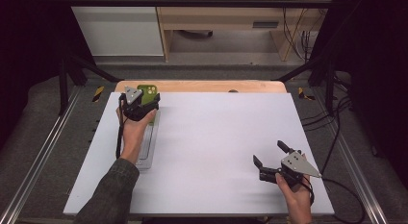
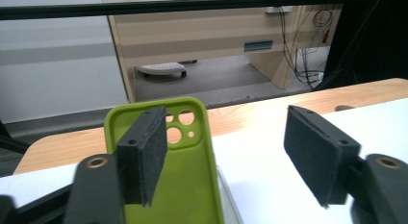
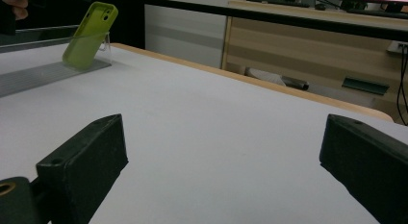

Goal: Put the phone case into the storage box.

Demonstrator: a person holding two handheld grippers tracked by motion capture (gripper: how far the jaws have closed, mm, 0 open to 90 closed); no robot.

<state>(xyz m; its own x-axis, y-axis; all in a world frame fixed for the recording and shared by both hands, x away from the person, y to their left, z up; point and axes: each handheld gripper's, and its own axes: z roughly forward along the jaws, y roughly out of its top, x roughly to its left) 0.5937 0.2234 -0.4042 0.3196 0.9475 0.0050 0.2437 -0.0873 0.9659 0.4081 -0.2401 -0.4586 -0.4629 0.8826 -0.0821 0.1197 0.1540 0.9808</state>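
From above, the green case (image 1: 148,91) is seen propped on a clear stand (image 1: 146,146) at the surface's (image 1: 216,137) far left, left tongs (image 1: 144,106) released beside it; up close its jaws are spread, and the right tongs (image 3: 221,166) are parked wide, idle.

Wooden table (image 1: 202,86) w/ white sheet (image 1: 216,137) over it; clear stand (image 1: 146,147) near left edge, green phone case (image 1: 148,92) propped on it

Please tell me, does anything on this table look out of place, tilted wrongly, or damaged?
Nothing stands out. The green phone case leans tilted on the clear stand at the table's far left corner, apparently on purpose, and shows no damage. The left gripper, jaws open, is beside it.
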